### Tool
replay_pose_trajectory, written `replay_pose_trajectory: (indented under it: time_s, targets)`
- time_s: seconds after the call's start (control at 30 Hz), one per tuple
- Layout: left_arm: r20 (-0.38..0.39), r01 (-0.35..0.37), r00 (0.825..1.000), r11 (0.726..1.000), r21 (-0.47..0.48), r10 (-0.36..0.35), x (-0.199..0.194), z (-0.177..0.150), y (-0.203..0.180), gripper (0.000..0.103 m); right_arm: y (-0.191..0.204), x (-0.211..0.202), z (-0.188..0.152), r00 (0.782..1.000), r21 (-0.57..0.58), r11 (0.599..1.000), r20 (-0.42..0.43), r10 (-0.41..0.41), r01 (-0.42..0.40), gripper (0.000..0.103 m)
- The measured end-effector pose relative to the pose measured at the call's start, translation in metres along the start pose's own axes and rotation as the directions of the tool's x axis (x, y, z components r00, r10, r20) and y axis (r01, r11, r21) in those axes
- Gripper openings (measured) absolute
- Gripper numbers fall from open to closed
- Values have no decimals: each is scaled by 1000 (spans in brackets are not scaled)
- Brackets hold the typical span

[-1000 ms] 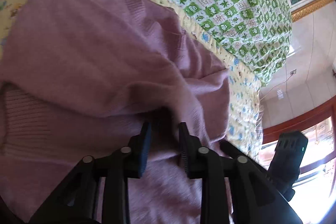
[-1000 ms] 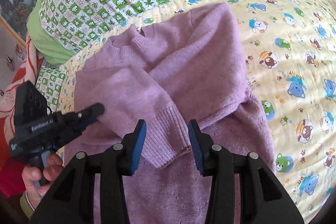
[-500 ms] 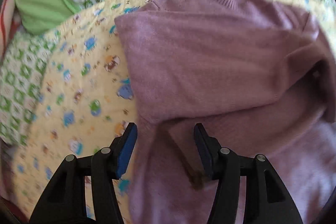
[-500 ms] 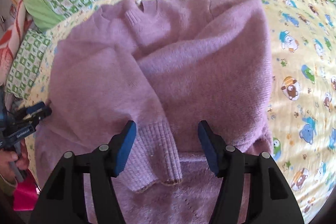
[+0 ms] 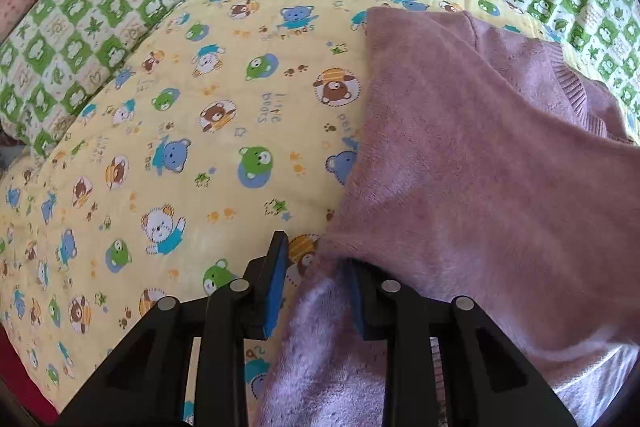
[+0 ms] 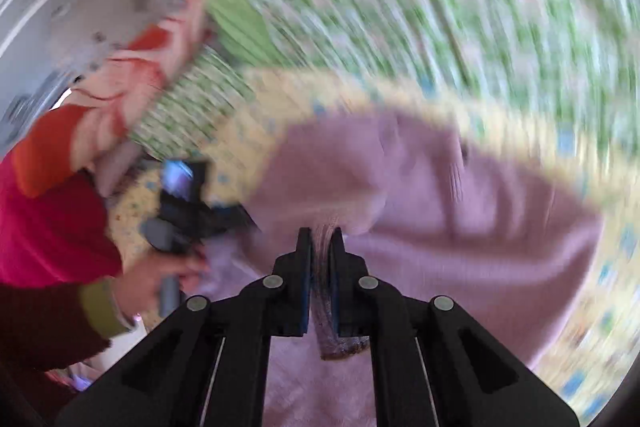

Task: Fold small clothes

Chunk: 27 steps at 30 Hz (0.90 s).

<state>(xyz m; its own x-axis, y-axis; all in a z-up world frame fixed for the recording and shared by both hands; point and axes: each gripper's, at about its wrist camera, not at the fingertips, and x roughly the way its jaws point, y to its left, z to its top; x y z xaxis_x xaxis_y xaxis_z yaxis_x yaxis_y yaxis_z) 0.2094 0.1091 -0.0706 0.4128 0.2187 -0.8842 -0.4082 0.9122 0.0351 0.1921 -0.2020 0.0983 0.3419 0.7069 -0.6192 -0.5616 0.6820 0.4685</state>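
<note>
Between right tool (image 6: pixel 320 247) pads: fuzzy sweater (image 6: pixel 440 227).

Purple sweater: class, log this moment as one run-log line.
stage: folding | right gripper: shut on purple sweater | left gripper: open, at sweater edge | surface: bear-print quilt | right view: blurred

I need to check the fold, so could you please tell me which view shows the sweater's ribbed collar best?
The left wrist view: it is sharp, and the sweater shows its ribbed collar at the upper right. The right wrist view is motion-blurred; there the collar is only a faint ribbed streak, beyond the right gripper shut on sweater fabric.
</note>
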Motion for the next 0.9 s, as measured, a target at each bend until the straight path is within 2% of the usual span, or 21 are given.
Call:
replay_pose_trajectory:
  time_s: [0.07,0.13,0.23,0.3,0.37,0.43,0.53,0.67,0.77,0.8,0.9]
  targets:
    - [-14,32,999,996,-88,-33,1,-1,13,26,1,-11,10,1000,-52,999,5,-10,10,9]
    - [-26,58,998,987,-147,-63,4,-5,22,26,-13,-2,8,995,-78,993,-49,-91,87,9]
    - [-26,51,998,988,-143,-56,5,-4,24,26,-58,25,-14,965,-24,984,-190,-180,179,9]
    - [-27,46,998,990,-133,-50,4,-5,21,26,-89,45,-38,933,15,972,-282,-222,236,9]
    - [-29,52,998,989,-135,-56,4,-5,23,28,-108,55,-57,910,38,962,-335,-244,272,9]
    - [-31,52,998,990,-128,-57,6,-4,18,29,-123,61,-75,900,76,957,-366,-236,282,9]
    - [-49,72,996,990,-123,-79,5,-6,15,29,-125,69,-90,889,73,954,-387,-243,292,9]
    - [-73,186,977,969,-163,-199,-18,-19,22,28,-123,72,-83,883,61,949,-390,-262,308,13]
    - [-76,256,959,951,-173,-272,-32,-28,22,32,-119,66,-76,884,63,946,-381,-270,316,24]
    - [-81,275,953,945,-176,-292,-35,-32,22,33,-116,62,-73,890,61,947,-366,-274,316,30]
    - [-125,316,933,933,-172,-339,-39,-39,17,33,-103,53,-64,907,62,944,-304,-292,325,35]
